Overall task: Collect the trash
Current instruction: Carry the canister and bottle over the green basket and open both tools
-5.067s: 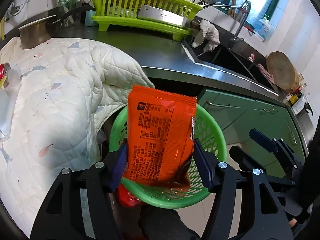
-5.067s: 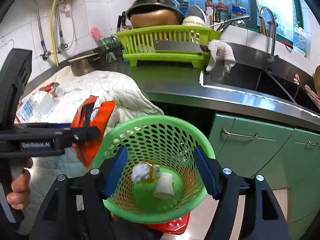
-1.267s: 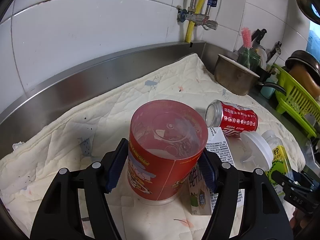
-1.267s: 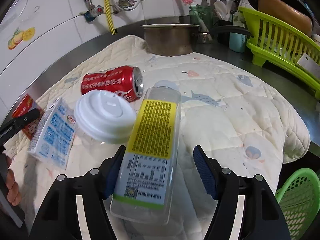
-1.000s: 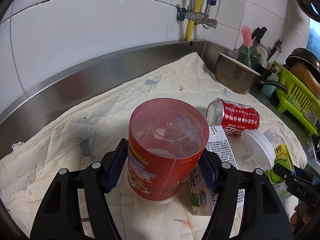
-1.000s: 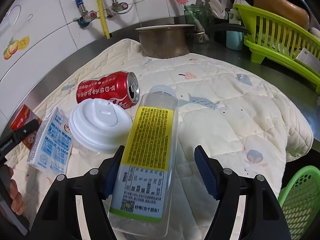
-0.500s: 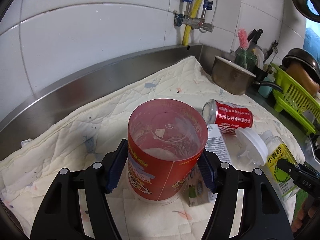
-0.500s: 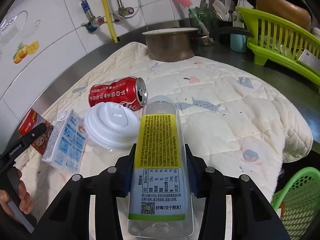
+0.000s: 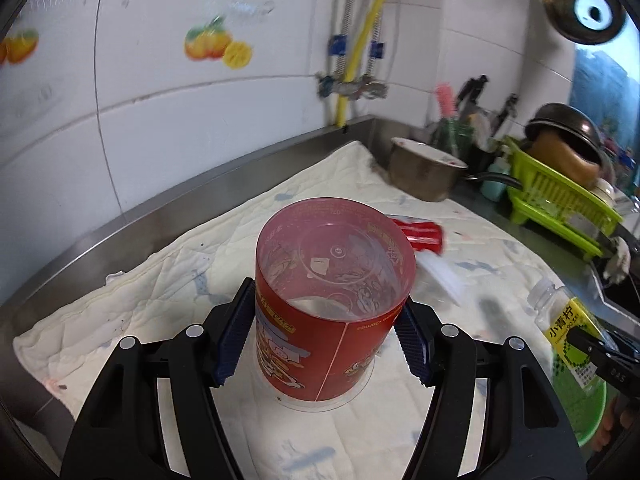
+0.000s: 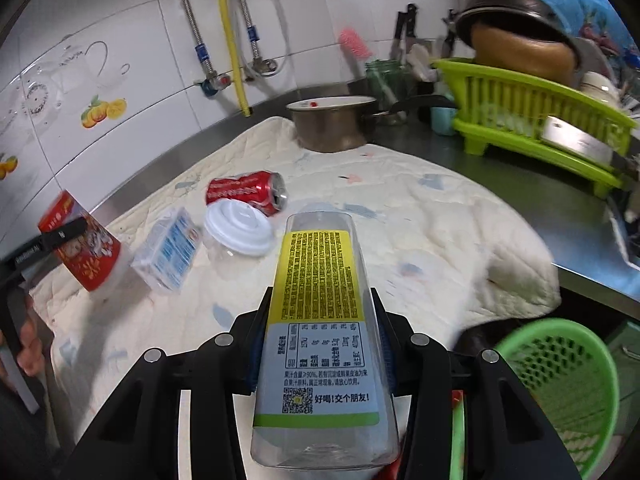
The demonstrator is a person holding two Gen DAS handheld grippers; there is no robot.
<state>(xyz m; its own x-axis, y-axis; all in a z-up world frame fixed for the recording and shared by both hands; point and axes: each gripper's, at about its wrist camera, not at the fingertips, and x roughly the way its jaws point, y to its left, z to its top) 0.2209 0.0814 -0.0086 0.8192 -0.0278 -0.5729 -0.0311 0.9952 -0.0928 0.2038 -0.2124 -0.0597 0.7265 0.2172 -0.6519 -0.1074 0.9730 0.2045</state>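
My left gripper [image 9: 326,332] is shut on a red printed plastic cup [image 9: 332,300], and its blue pads press both sides. In the right wrist view the cup [image 10: 86,248] hangs tilted just above the white quilt [image 10: 420,240]. My right gripper [image 10: 320,352] is shut on a clear bottle with a yellow label [image 10: 320,312], neck pointing away. The left wrist view shows that bottle [image 9: 568,332] at the right edge. A green mesh basket [image 10: 560,384] sits low beyond the quilt's edge. A red can [image 10: 244,192], a white-lidded clear cup [image 10: 238,230] and a small carton [image 10: 168,250] lie on the quilt.
A steel pot [image 10: 332,128] stands at the back of the counter. A green dish rack [image 10: 532,128] with a dark pan fills the right side. The tiled wall with pipes [image 10: 232,40] is behind. A hand [image 10: 28,348] holds the left tool at the left edge.
The right jaws closed onto the bottle and lifted it off the quilt. The left gripper rose with the red cup. Both views pulled back from the can and carton.
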